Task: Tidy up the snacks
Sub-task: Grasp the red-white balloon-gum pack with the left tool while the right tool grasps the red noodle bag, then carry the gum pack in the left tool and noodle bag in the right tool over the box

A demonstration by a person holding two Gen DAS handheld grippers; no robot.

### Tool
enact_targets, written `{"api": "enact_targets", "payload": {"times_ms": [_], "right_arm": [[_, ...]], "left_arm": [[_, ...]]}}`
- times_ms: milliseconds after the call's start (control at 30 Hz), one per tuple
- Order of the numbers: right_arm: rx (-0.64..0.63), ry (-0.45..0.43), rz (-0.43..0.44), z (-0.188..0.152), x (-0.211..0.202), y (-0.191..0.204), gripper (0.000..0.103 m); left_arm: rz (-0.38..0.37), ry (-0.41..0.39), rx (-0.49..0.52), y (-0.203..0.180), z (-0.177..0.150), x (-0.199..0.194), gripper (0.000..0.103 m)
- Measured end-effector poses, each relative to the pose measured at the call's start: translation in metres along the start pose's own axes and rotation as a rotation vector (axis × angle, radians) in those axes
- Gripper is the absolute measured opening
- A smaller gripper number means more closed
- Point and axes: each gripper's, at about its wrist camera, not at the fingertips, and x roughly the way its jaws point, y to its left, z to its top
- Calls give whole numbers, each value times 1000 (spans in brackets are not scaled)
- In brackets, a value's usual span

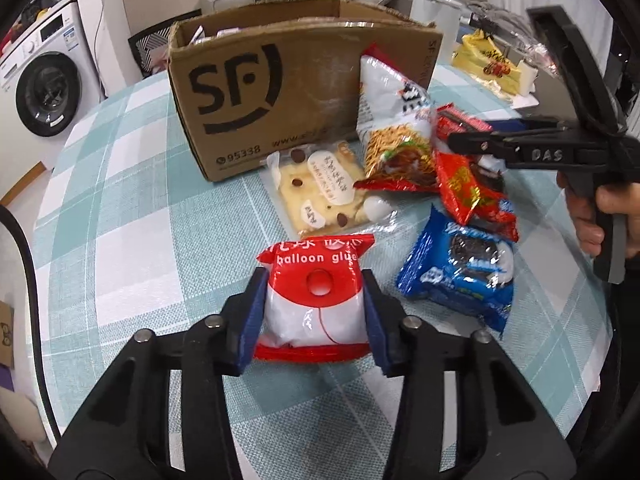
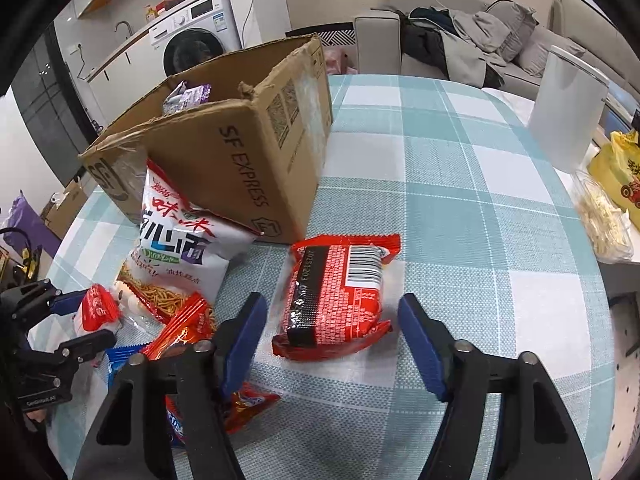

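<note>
Fingers: left gripper [image 1: 314, 312] clamps red-white balloon glue pack [image 1: 316, 300] | right gripper [image 2: 332, 344] spread around red packet [image 2: 334, 300]

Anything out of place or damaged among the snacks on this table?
Yes. The pack in the left tool reads "balloon glue", so it is not a snack. The SF cardboard box has a torn, ragged top corner. The noodle snack bag leans askew against it.

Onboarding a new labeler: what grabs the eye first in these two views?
The big cardboard box standing open at the back of the checked tablecloth, with snack packs heaped by its right front corner. Next, the left gripper shut on a red-and-white packet. In the right wrist view, the right gripper is open around a red pack lying flat.
</note>
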Motion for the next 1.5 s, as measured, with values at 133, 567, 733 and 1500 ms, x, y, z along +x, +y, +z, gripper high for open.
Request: {"api": "enact_targets", "payload": {"times_ms": [133, 567, 733, 1500], "right_arm": [[-1, -1, 1, 0, 1, 0, 57], [-16, -39, 10, 0, -10, -1, 46], [-5, -85, 16, 3, -27, -4, 46], [-14, -283, 80, 12, -91, 12, 46]], "left_arm": [[-9, -30, -21, 3, 2, -8, 41], [-2, -133, -99, 18, 13, -31, 41], [11, -168, -126, 21, 15, -42, 41], [40, -320, -223, 31, 23, -90, 41]]}}
